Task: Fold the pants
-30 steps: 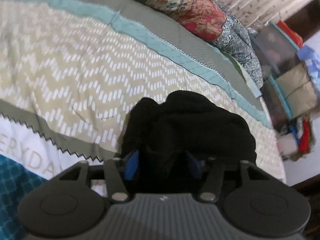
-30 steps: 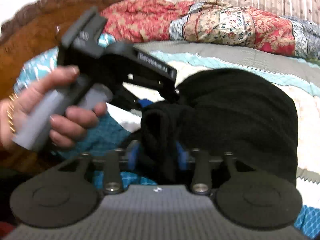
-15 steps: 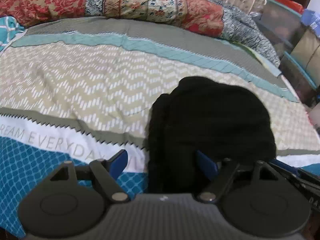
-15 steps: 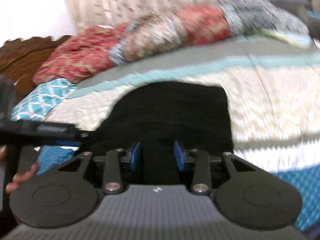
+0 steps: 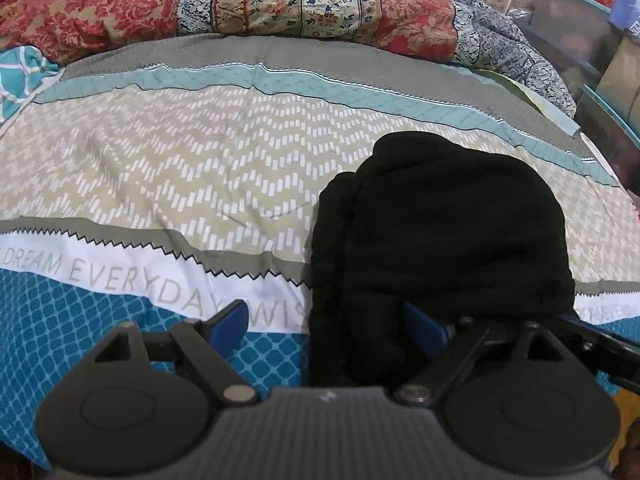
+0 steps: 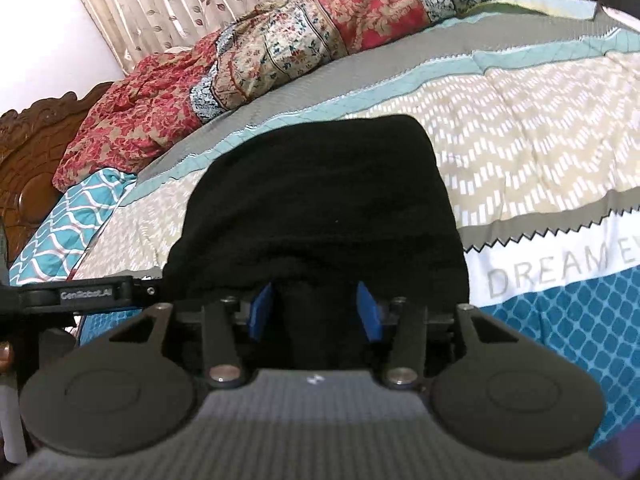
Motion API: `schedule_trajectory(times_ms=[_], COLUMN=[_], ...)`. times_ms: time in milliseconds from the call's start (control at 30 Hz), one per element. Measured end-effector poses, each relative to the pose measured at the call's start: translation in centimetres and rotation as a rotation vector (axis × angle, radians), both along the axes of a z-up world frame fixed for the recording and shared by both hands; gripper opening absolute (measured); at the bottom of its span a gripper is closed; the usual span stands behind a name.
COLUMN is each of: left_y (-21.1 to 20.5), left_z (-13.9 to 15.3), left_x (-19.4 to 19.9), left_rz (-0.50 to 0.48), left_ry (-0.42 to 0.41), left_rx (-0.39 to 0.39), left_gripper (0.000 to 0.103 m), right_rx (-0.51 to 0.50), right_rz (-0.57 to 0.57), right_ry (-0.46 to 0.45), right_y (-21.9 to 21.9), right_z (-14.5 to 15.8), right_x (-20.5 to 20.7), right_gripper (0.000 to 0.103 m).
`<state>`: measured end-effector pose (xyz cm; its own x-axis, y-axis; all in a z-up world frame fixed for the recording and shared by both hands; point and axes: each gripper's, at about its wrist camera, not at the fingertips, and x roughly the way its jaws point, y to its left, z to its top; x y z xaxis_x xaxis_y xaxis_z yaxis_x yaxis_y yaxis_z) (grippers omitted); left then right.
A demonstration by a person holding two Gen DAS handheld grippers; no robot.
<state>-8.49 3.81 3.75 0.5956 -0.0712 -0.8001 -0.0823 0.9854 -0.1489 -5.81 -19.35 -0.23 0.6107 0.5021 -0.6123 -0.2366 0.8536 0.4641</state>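
**Releasing the folded pants on the bed**

Looking through the left wrist view, the black pants (image 5: 440, 240) lie as a compact, thick bundle on the patterned bedspread (image 5: 180, 168), near the edge closest to the camera. The left hand-held gripper (image 5: 332, 326) is opening: its left blue pad stands free over the bedspread, and the near edge of the bundle sits between the jaws, against or just beside the right pad, not pinched. A red floral quilt (image 5: 280, 0) lies along the far side of the bed.

From the right wrist view, the same pants (image 6: 320, 208) fill the middle of the picture. The right hand-held gripper (image 6: 316, 312) is also opening; a fold of black cloth lies between the blue pads, and a narrow gap shows on each side, so it looks released.

Judging from this, the folding seems almost finished and the step in hand is letting go. The next move calls for drawing both grippers back gently, so that no cloth catches on a pad and the bundle does not unfold.
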Motion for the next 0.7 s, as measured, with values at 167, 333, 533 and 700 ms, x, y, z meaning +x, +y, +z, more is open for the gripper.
schedule_trajectory(times_ms=[167, 333, 533, 700], left_y=[-0.17, -0.10, 0.02, 0.19], left_z=[0.12, 0.05, -0.11, -0.33], left_x=[-0.07, -0.01, 0.07, 0.20], left_rz=[0.003, 0.008, 0.015, 0.021], left_ry=[-0.003, -0.002, 0.000, 0.002], left_rx=[0.019, 0.023, 0.026, 0.029], left_gripper=[0.087, 0.089, 0.093, 0.098], right_rx=[-0.020, -0.015, -0.012, -0.016], right_rz=[-0.010, -0.023, -0.032, -0.032], right_ry=[-0.020, -0.009, 0.015, 0.017], right_y=[-0.19, -0.71, -0.84, -0.85], right_z=[0.52, 0.48, 0.08, -0.06], right_x=[-0.74, -0.91, -0.55, -0.46], right_gripper=[0.050, 0.050, 0.050, 0.053])
